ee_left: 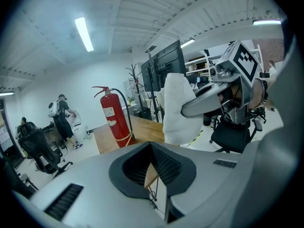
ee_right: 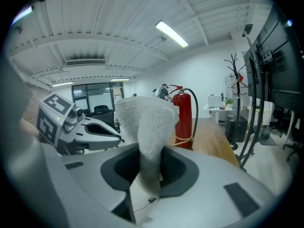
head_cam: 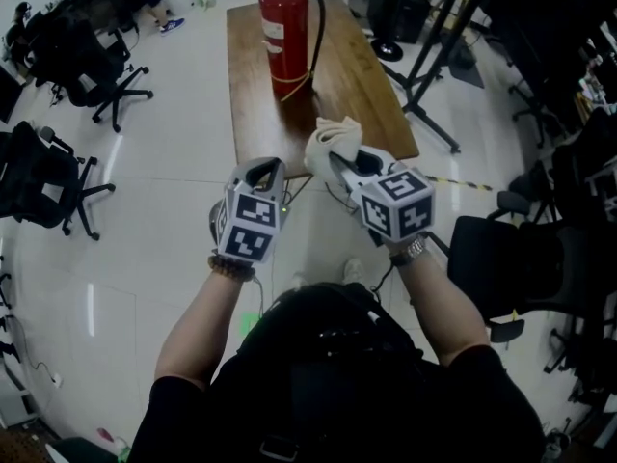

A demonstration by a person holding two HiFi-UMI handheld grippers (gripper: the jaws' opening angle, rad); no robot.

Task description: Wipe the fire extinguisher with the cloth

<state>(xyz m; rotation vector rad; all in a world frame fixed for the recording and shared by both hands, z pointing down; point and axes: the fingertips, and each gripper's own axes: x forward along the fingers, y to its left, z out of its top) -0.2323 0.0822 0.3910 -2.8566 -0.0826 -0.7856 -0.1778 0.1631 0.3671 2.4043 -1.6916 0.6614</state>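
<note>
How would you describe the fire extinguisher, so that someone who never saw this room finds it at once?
Find the long wooden table on the pale floor. Near its far end stands the fire extinguisher, the only red, upright thing on the table.

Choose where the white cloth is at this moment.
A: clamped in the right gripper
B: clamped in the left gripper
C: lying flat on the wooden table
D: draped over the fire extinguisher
A: in the right gripper view the cloth rises from between the jaws of the right gripper, which are closed on it; the left gripper holds nothing.
</note>
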